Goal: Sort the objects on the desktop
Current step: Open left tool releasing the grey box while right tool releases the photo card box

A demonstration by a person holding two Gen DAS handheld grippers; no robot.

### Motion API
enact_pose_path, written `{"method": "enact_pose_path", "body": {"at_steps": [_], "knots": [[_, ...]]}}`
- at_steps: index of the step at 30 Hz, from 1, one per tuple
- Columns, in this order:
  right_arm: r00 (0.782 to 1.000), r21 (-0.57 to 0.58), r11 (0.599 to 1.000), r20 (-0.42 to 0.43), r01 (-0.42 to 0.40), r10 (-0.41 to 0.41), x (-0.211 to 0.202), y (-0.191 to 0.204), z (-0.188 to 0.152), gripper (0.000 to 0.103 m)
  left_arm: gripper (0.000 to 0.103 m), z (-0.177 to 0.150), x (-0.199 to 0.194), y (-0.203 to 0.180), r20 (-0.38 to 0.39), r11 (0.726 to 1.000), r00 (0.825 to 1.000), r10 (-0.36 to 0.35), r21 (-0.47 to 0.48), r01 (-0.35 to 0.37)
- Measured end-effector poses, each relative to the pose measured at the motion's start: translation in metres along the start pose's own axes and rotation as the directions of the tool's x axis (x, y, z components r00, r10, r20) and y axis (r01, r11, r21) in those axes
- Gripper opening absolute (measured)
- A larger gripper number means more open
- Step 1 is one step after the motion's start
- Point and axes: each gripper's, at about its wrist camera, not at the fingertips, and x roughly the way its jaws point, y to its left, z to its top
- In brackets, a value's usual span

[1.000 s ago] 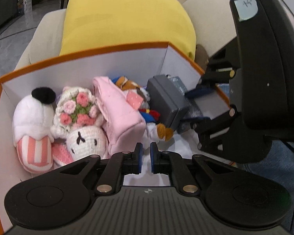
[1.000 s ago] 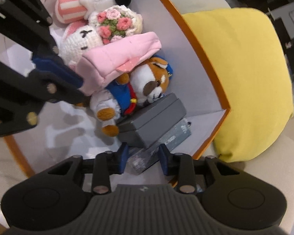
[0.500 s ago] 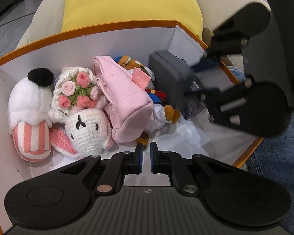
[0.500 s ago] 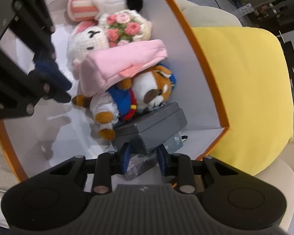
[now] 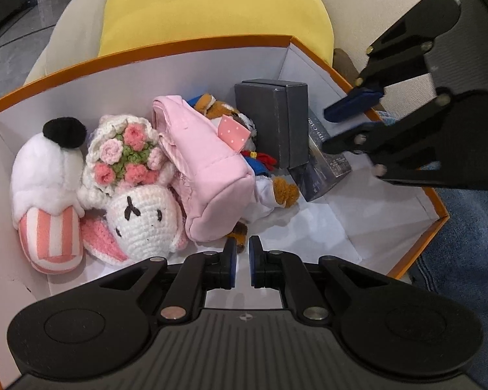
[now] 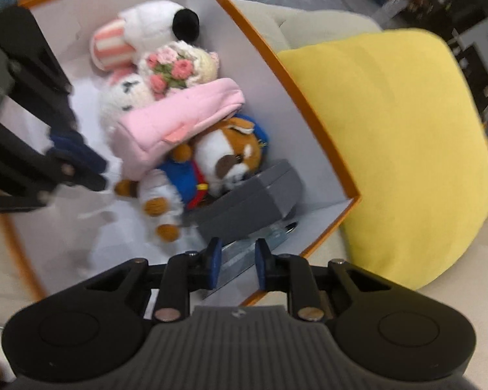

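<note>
Box contents: an orange-rimmed white box [image 5: 185, 45] filled the middle of the left wrist view, holding a striped white plush [image 5: 48, 195] at left, a crocheted bunny [image 5: 140, 214] with flowers beside it, a pink pouch [image 5: 208, 169] leaning over a brown-and-white dog plush [image 6: 231, 159], and a grey case [image 5: 273, 120] standing upright at upper right, touching a dark printed carton [image 5: 325, 169] lying against its foot.
In the way: the pouch covered most of the dog plush.
Surroundings: a yellow cushion [image 5: 211, 6] on a cream sofa [image 5: 367, 9] lay behind the box; blue fabric [image 5: 455, 253] showed at lower right.
Left gripper [image 5: 239, 261]: jaws nearly closed with a narrow gap, empty, low centre above the box floor.
Right gripper [image 6: 235, 266]: jaws parted, gripping nothing, above the carton near the box's corner.
</note>
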Motion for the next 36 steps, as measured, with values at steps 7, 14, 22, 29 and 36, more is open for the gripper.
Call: {"method": "enact_pose_path", "body": {"at_steps": [7,14,22,29,36], "knots": [[0.998,-0.08,0.995,0.034,0.058,-0.055,-0.012,-0.002,0.02,0.029,0.007,-0.004,-0.003,0.002,0.038,1.0,0.999,-0.019,0.003,0.019],[0.999,-0.072,0.997,-0.044,-0.01,0.007,-0.001,-0.002,0.033,0.006,0.007,-0.001,-0.004,0.001,0.047,1.0,0.998,-0.03,0.008,0.03],[1.0,-0.116,0.993,0.008,0.018,-0.017,-0.008,0.005,0.023,0.026,0.007,-0.004,-0.004,0.004,0.053,0.999,0.997,-0.053,0.0,0.053],[0.998,-0.105,0.993,0.029,0.058,-0.056,-0.001,-0.009,0.044,0.043,0.007,-0.003,-0.002,0.003,0.036,0.999,0.999,-0.037,-0.007,0.037],[0.998,-0.097,0.994,-0.053,-0.041,0.036,0.005,-0.002,0.031,0.034,0.007,0.002,-0.001,0.006,0.029,0.998,0.998,-0.062,-0.014,0.063]]}}
